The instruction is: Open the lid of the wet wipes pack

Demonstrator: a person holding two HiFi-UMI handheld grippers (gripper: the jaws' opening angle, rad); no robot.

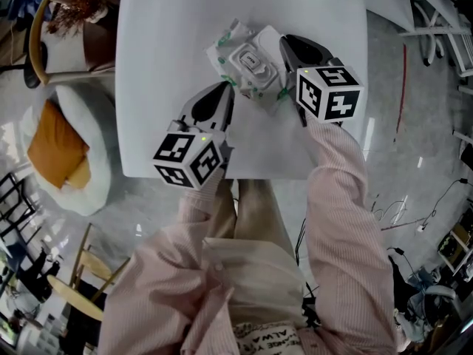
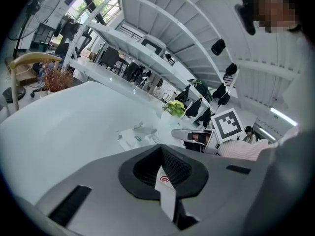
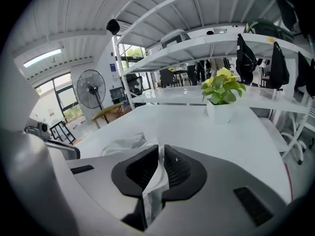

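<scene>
Slanting across the white table (image 1: 170, 65), the wet wipes pack (image 1: 247, 69) runs its long axis from upper left to lower right of the head view, with its lid (image 1: 250, 60) facing up. It sits between both tools. The left gripper (image 1: 226, 87) pinches its lower-left edge (a white flap with a red mark shows between those jaws). The right gripper (image 1: 284, 45) is clamped on crinkled film at its right edge. The wrapper is white and creased with green touches, the raised lid at centre.
</scene>
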